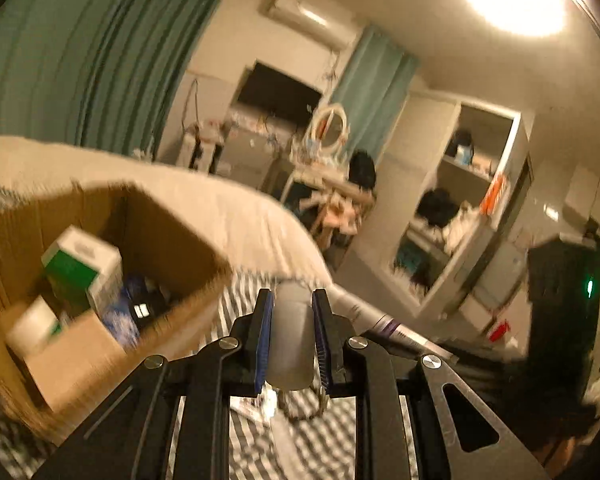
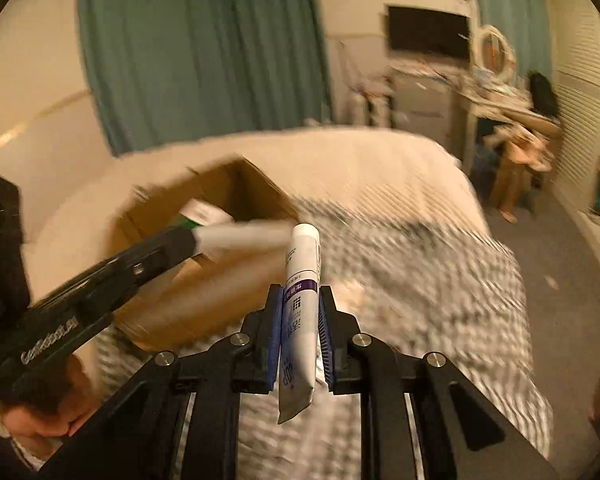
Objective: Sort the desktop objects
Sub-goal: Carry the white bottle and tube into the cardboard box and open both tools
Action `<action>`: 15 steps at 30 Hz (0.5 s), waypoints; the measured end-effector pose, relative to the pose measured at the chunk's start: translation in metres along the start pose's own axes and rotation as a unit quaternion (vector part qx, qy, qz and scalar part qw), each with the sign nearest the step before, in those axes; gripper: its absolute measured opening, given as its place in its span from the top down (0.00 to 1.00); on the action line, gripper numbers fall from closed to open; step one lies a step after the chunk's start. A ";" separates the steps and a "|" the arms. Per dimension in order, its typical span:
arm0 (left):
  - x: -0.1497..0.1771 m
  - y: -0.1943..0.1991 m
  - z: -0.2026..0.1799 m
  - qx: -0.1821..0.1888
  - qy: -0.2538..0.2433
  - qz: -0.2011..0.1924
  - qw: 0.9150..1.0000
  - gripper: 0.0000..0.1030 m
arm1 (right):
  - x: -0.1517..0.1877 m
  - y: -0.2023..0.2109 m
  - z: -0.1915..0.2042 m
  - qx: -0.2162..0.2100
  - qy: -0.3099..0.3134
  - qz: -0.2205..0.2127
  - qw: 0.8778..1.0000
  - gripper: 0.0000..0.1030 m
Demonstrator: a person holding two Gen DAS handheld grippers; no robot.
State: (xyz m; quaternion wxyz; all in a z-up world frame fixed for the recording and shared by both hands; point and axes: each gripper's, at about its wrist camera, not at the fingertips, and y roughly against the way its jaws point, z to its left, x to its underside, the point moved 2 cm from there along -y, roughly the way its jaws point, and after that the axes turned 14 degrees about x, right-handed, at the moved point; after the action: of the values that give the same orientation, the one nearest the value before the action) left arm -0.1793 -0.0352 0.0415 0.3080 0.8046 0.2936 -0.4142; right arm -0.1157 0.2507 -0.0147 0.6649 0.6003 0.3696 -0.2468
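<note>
I carry two tubes toward the half-filled cardboard box [image 1: 100, 280] on the bed: left gripper [image 1: 292, 336] pinching a grey tube [image 1: 292, 340], right gripper [image 2: 300, 336] a white tube [image 2: 300, 320].

Left wrist view: mounted behind the left gripper [image 1: 293, 300], raised above the bed with the grey-and-white checked cover [image 1: 236, 300], tilted, facing the far wall; the open brown cardboard box [image 1: 148, 216] sits close at lower left. Right wrist view: behind the right gripper [image 2: 300, 296], facing the bed's far edge from slightly further back. Both views share the box, bed, teal curtains [image 2: 196, 48] and dark wall-mounted screen [image 2: 428, 32].
</note>
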 end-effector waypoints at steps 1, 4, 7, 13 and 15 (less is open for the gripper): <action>-0.013 0.005 0.004 -0.003 0.002 -0.008 1.000 0.81 | -0.012 0.000 0.010 -0.015 -0.005 -0.009 1.000 0.85; -0.049 0.018 0.031 -0.026 0.025 -0.030 0.999 0.81 | -0.038 -0.010 0.035 -0.051 -0.009 -0.021 0.998 0.85; -0.065 0.022 0.073 -0.065 0.047 -0.041 0.996 0.81 | -0.054 -0.034 0.057 -0.065 -0.011 -0.021 0.998 0.85; -0.041 0.010 0.166 -0.164 0.091 0.011 0.982 0.78 | -0.069 -0.108 0.089 -0.057 -0.035 0.004 0.998 0.67; -0.037 0.002 0.177 -0.173 0.095 0.028 0.980 0.59 | -0.070 -0.119 0.083 -0.047 -0.048 0.003 0.998 0.41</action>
State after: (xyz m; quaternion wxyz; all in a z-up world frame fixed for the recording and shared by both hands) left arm -0.2817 -0.1749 -0.0095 0.4246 0.7830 0.3657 -0.2701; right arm -0.2337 0.1424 -0.0325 0.7099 0.5573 0.3468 -0.2553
